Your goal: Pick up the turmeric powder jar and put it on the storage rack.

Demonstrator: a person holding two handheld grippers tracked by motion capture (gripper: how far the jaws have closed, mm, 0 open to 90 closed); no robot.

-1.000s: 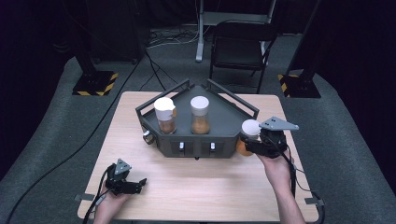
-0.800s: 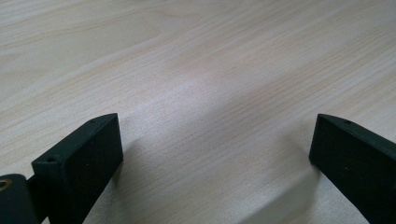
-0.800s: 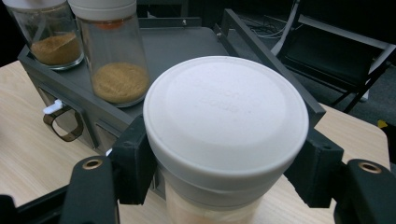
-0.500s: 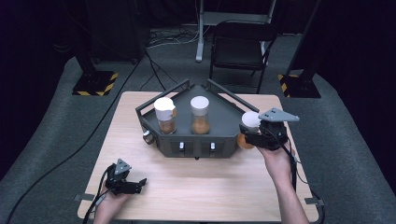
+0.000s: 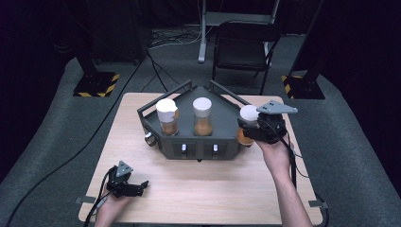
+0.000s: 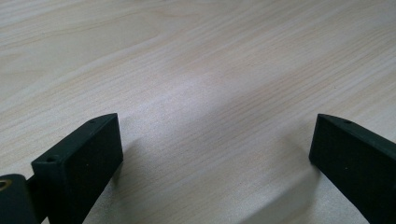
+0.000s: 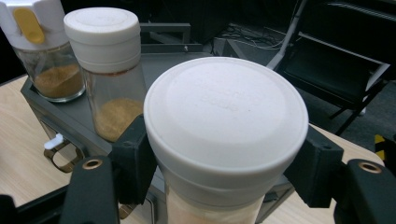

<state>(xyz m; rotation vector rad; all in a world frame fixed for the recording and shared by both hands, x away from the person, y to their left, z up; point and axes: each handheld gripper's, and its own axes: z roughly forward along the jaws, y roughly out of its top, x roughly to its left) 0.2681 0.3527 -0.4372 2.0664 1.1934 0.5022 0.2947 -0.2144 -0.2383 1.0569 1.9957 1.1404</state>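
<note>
The right gripper [image 7: 219, 186] has its black jaws clamped on either side of a clear spice jar with a round white lid [image 7: 226, 126], just under the lid, so the jar stands upright between them, lifted beside the right corner of the dark grey angular rack [image 5: 198, 149]. Beyond the jaws, two more white-capped jars of brown powder [image 7: 109, 74] stand on that rack. The left gripper [image 6: 210, 154] has its jaws spread wide, with only the pale wooden surface [image 6: 196, 70] between and ahead of them.
</note>
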